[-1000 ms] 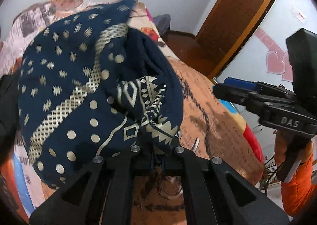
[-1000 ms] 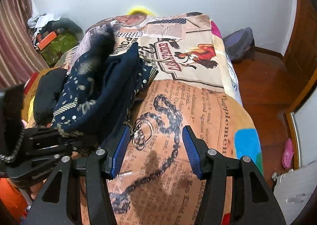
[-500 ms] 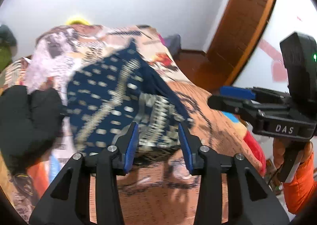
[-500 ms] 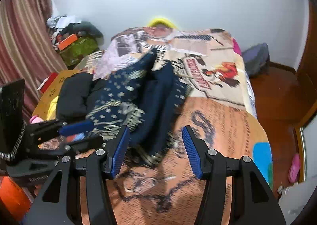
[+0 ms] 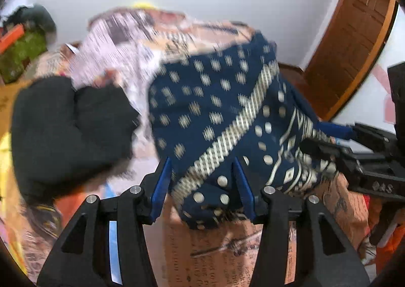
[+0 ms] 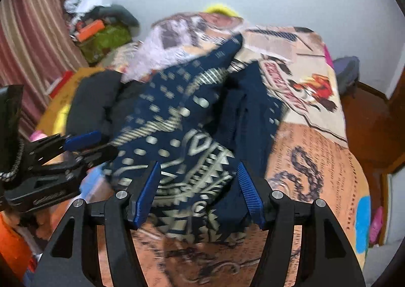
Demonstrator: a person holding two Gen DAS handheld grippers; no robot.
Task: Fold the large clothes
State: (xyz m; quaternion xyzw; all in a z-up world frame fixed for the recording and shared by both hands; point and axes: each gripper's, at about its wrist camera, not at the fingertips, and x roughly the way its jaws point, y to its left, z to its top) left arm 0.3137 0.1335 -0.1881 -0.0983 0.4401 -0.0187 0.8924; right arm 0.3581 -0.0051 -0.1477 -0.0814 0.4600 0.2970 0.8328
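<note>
Cloth, a navy garment (image 6: 192,130) with cream dots and geometric bands, lies heaped on the printed bed cover (image 6: 316,150), beside a black garment (image 5: 68,132). Left gripper (image 5: 202,185) and right gripper (image 6: 200,190) both have fingers spread apart, the heap's near edge between them, nothing clamped.

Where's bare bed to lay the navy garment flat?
Free: the printed bedspread right of the navy garment, out to the bed's right edge, and the near strip below both claws. Crowded: the left side, where the black clothes sit beside the garment.
</note>
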